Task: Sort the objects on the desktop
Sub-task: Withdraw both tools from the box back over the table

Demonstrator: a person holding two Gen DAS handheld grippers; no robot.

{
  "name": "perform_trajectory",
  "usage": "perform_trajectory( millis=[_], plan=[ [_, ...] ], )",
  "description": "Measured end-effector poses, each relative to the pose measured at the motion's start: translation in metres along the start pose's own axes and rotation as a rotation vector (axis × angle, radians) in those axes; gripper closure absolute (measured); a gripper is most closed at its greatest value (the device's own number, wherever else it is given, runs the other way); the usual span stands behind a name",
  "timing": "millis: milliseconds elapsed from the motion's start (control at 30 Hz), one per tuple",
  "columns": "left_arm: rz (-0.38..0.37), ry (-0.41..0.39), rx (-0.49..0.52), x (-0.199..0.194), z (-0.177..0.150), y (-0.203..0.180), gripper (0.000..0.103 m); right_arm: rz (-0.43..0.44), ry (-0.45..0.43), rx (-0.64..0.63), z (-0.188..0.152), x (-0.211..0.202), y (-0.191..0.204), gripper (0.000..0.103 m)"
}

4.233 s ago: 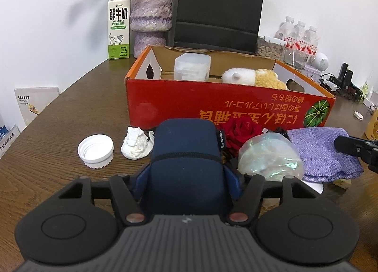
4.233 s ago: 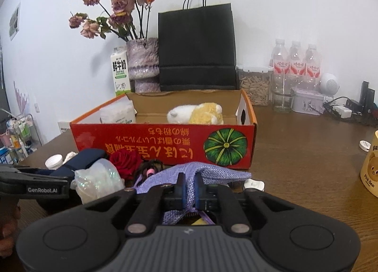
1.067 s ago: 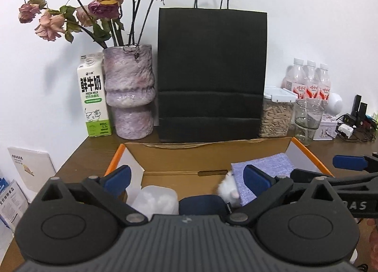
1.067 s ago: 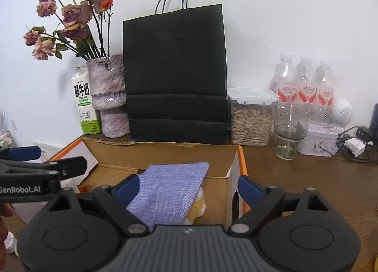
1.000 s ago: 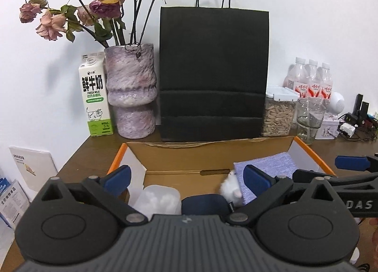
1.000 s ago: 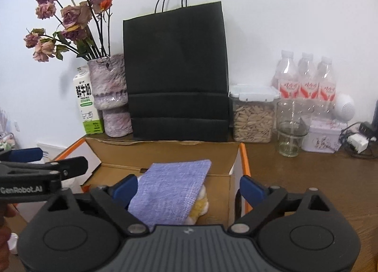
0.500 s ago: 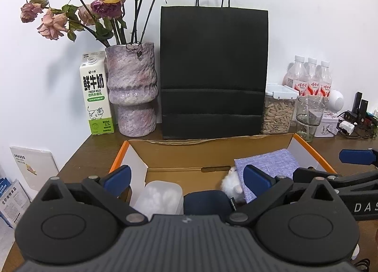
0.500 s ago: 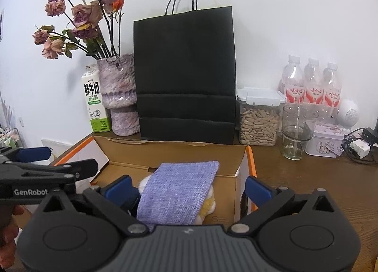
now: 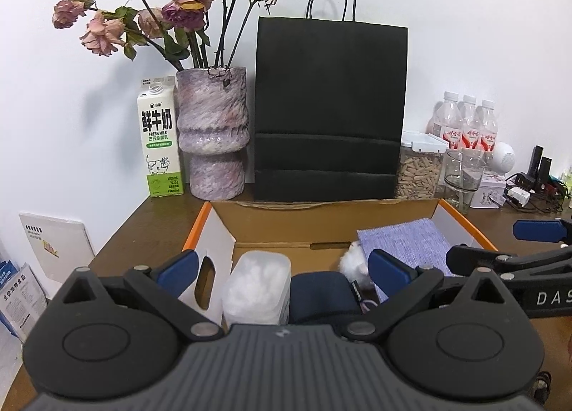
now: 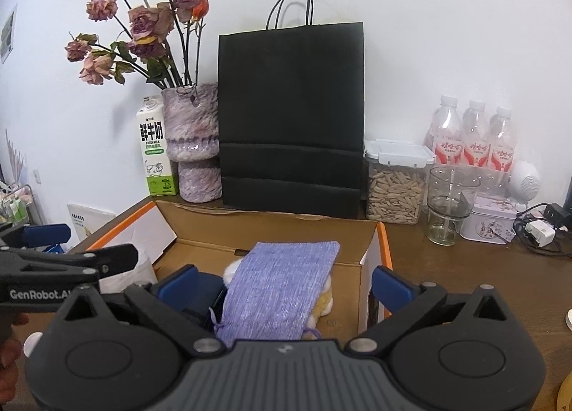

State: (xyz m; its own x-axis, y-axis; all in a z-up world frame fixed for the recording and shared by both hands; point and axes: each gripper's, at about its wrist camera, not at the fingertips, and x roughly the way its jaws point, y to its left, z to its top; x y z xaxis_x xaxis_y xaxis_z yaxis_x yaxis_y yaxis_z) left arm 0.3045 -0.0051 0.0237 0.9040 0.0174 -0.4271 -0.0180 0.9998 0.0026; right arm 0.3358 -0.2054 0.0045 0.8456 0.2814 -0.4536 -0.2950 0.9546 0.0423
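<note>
Behind box [image 9: 228,232] on wooden desk [image 10: 464,261]: bag [image 10: 291,118], vase [image 9: 212,132], seemingly 3 bottles [image 10: 473,139].

One cardboard box [image 10: 375,232], one purple pouch [image 10: 279,286], one milk carton [image 9: 159,143], one vase [image 9: 212,132], one black paper bag [image 9: 329,107], three water bottles [image 10: 472,139], one glass [image 10: 447,207], one jar of seeds [image 10: 393,186].
</note>
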Motion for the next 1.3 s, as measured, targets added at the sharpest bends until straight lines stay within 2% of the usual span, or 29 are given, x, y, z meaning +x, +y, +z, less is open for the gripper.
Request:
perform_trajectory(
  millis=[633,1300],
  plan=[
    [-0.008,0.003,-0.021,-0.042,-0.034,0.003,0.000,-0.032,-0.011,-0.035,-0.026,-0.041,0.015,0.000],
    [-0.080,0.047,-0.001,-0.088,-0.083,-0.006,0.000,-0.050,0.027,-0.033,-0.085,-0.092,0.010,0.000]
  ],
)
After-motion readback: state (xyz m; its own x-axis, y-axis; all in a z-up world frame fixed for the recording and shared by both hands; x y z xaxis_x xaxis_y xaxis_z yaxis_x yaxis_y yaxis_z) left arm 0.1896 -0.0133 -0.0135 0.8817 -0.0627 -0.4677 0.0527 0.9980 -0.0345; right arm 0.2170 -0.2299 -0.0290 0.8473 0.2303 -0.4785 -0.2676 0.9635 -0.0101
